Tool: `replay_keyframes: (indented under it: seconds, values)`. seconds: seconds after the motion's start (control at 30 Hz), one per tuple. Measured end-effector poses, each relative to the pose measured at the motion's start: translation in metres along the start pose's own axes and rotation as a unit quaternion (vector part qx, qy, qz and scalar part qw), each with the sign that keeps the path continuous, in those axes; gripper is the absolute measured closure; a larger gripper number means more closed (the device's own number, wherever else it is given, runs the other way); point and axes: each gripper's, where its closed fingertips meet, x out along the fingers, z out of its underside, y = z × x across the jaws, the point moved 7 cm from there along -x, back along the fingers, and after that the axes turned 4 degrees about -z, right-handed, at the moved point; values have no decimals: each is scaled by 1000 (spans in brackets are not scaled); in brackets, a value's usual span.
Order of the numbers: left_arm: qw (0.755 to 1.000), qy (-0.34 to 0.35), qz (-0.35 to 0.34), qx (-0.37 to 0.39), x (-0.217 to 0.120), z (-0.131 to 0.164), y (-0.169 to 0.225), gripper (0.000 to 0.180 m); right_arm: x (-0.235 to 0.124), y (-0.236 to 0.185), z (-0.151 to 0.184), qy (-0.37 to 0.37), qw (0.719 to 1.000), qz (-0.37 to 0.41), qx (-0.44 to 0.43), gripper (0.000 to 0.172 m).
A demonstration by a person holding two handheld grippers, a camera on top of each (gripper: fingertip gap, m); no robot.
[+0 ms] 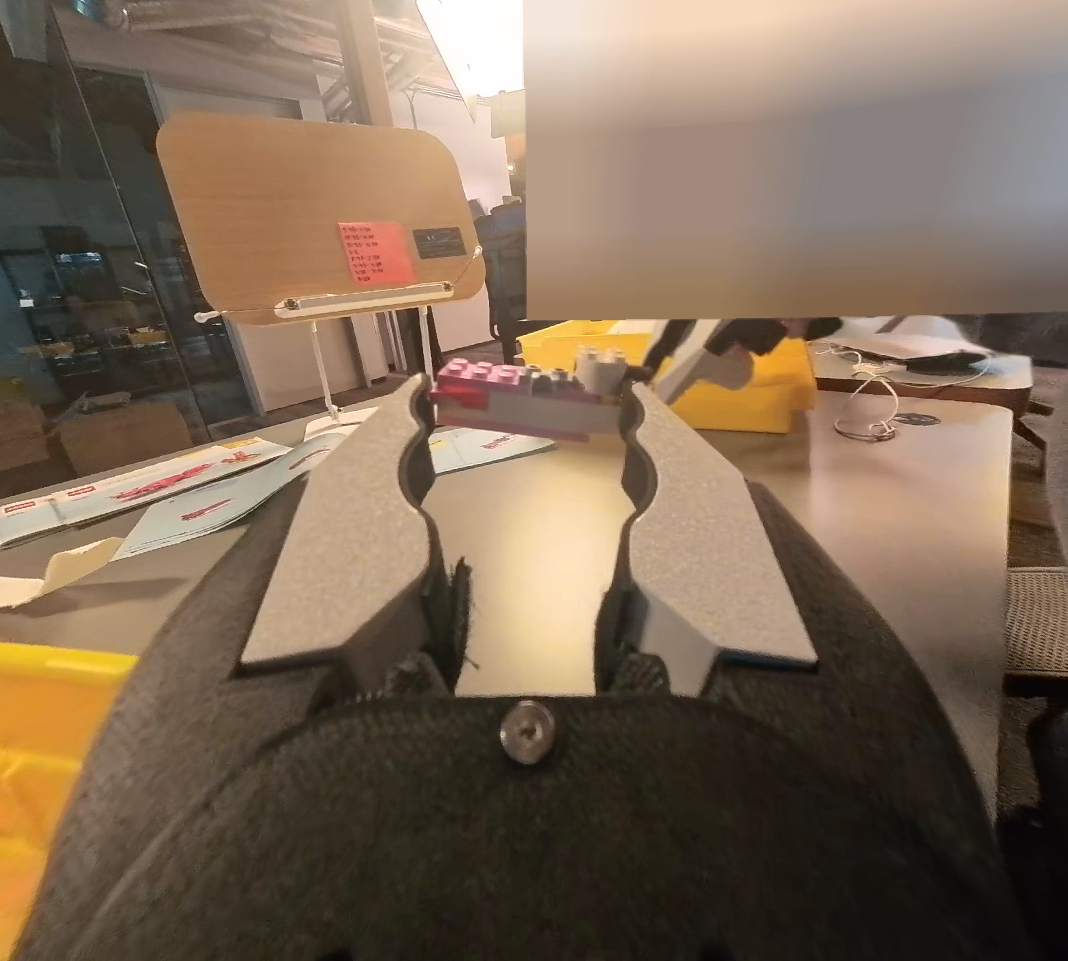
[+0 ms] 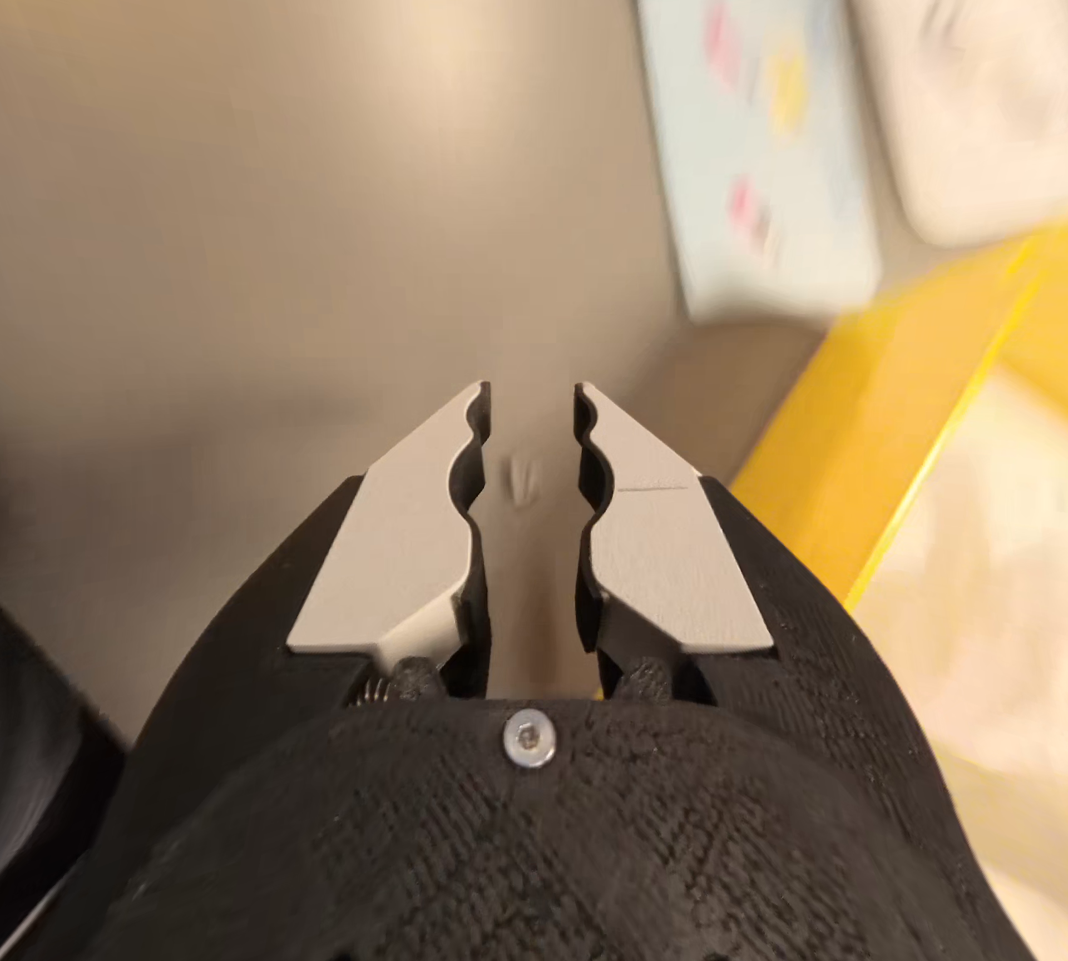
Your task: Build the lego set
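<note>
- The tabletop [image 1: 867, 471] is a pale grey-beige surface that fills most of both wrist views; in the right wrist view it is blurred.
- A wooden book stand [image 1: 312, 217] stands tilted at the far left of the tabletop, with a pink note stuck on its face.
- A yellow bin [image 1: 745, 401] sits beyond the left hand-held gripper, to its right; another yellow bin [image 2: 867, 442] edges the right wrist view, just right of the right hand-held gripper.
- Printed instruction sheets [image 1: 173, 488] lie spread flat to the left, well apart from the far bin.
- The left hand-held gripper [image 1: 527, 401] grips a toy-brick assembly [image 1: 520, 407] at its fingertips, lifted clear of the tabletop. The long axis of the assembly runs crosswise, from one finger to the other, with its two ends against the pads and its studs pointing up; a magenta brick sits at the left end and a grey round brick at the right.
- The right hand-held gripper [image 2: 531, 390] has its jaws partly apart with nothing between them, only bare tabletop below. The brick assembly does not show in its view, so the left one is the nearer.
</note>
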Motion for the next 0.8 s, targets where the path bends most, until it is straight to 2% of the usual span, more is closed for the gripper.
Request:
replay_keyframes:
  seconds: [0.1, 0.2, 0.33, 0.5, 0.6, 0.67, 0.73, 0.8]
  values:
    - [1000, -2, 4, -2, 0, 0, 1, 116, 11, -9, 26, -60, 997, -20, 49, 142]
    - [1000, -1, 6, -6, -1, 0, 1, 116, 19, -12, 42, -76, 996, -1, 54, 136]
    - [1000, 0, 11, -10, -1, 0, 1, 116, 27, -4, 48, -39, 992, 4, 118, 136]
    - [1000, 0, 14, -11, -1, 0, 2, 117, 31, 1, 53, -15, 982, -33, 186, 146]
    - [1000, -1, 15, -13, -1, 1, 2, 116, 32, -1, 53, -21, 985, -41, 164, 159]
    - [1000, -2, 15, -13, -1, 1, 2, 116, 34, -5, 48, -10, 990, -49, 133, 159]
    - [1000, -3, 15, -12, -1, 1, 2, 116, 34, -11, 38, 19, 995, -49, 79, 159]
    - [1000, -3, 14, -12, -1, 1, 2, 116, 35, -17, 24, 61, 998, -26, -18, 159]
